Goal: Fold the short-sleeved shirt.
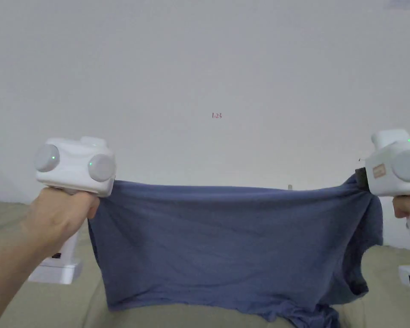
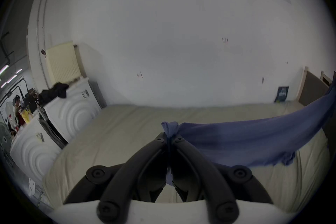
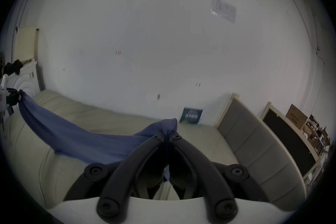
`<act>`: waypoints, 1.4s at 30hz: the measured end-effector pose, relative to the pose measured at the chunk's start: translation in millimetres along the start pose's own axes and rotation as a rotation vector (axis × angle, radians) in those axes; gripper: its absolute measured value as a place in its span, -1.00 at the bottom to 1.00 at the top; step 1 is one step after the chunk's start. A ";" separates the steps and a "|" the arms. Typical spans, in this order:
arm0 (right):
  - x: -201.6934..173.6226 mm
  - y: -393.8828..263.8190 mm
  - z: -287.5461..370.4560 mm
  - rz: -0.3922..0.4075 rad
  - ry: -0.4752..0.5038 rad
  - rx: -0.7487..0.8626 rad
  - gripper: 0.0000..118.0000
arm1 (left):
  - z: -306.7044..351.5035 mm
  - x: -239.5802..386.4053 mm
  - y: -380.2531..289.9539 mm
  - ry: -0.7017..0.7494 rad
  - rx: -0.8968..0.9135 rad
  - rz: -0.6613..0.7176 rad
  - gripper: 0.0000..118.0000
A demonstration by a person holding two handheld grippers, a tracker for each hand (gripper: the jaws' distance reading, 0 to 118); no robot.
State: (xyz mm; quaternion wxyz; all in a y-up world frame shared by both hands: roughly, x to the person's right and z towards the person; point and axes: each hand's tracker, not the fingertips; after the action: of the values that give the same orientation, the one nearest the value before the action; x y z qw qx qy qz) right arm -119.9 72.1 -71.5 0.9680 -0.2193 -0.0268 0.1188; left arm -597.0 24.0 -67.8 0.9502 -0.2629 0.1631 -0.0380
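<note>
- Holding the blue shirt (image 1: pixel 225 243) stretched in the air above the beige bed (image 1: pixel 37 305), we see in the head view the left gripper (image 1: pixel 107 188) at the shirt's upper left corner and the right gripper (image 1: pixel 360 177) at its upper right corner; the cloth hangs between them, its lower edge touching the bed; a sleeve droops below the right gripper.
- From the left gripper view, our left gripper (image 2: pixel 170 137) has its jaws pressed together on a bunched tip of the shirt (image 2: pixel 254 138); the cloth runs off to the right, above the bed (image 2: pixel 112 138).
- From the right gripper view, our right gripper (image 3: pixel 168 135) likewise clamps a tuft of the shirt (image 3: pixel 76 138); the cloth stretches leftward over the bed (image 3: pixel 29 164) to the far left gripper (image 3: pixel 17 97).
</note>
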 end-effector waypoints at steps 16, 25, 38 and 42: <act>-13.5 -319.7 201.9 -0.156 0.218 -0.267 -0.89 | 134.0 -85.6 -296.6 -0.139 -0.276 -0.016 -1.00; -10.9 -425.9 305.3 -0.181 0.250 -0.337 -0.89 | 229.7 -129.3 -397.1 -0.181 -0.349 -0.004 -1.00; 1.9 -469.2 337.7 -0.225 0.264 -0.398 -0.89 | 283.7 -150.3 -438.1 -0.234 -0.380 0.068 -1.00; -1.6 -468.4 336.9 -0.220 0.273 -0.409 -0.89 | 280.1 -151.1 -440.6 -0.234 -0.375 0.073 -1.00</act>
State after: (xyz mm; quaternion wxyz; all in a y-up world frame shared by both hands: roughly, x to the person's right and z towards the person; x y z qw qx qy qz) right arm -54.2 -197.5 434.4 0.9054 -0.4200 0.0568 -0.0257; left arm -641.2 -194.2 428.1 0.8978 -0.4316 0.0652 0.0585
